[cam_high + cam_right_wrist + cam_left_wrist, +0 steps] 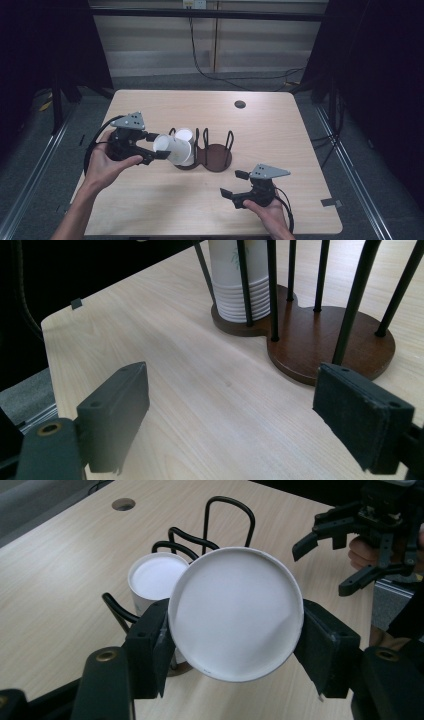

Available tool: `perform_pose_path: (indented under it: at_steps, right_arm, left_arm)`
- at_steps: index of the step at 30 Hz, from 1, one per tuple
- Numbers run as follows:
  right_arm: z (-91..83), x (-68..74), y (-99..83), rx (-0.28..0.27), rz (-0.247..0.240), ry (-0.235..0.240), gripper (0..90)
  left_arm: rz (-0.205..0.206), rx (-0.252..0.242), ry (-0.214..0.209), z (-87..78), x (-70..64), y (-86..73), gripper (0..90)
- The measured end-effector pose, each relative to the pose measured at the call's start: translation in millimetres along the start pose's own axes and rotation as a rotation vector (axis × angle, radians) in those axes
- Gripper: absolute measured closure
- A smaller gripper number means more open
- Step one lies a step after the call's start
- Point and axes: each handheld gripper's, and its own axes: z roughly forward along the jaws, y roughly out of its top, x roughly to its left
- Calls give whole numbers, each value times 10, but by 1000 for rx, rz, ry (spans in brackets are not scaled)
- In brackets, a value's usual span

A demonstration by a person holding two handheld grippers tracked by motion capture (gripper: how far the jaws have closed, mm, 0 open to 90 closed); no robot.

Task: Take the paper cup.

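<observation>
**High view: left gripper holds a paper cup beside the cup rack**

The left gripper [159, 151] pinches a white paper cup [172, 149] on its side, above the desk [280, 130], just beside the stack of cups [184, 142] standing in the dark wire rack [216, 156]. The right gripper [234, 187] rests near the desk's front edge, jaws spread apart and holding nothing.

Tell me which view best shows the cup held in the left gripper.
The left gripper view: the cup sits large, bottom-on, between the left gripper pads. The high view shows it small, tilted, beside the rack. The right gripper view shows the stack instead.
</observation>
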Motion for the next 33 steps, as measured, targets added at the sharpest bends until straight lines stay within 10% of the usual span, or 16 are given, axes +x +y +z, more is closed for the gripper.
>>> perform_pose_path:
  at_steps: [33]
  right_arm:
    - [253, 247, 430, -1, -120, 167, 136]
  left_arm:
    - [50, 93, -150, 524, -228, -370, 370]
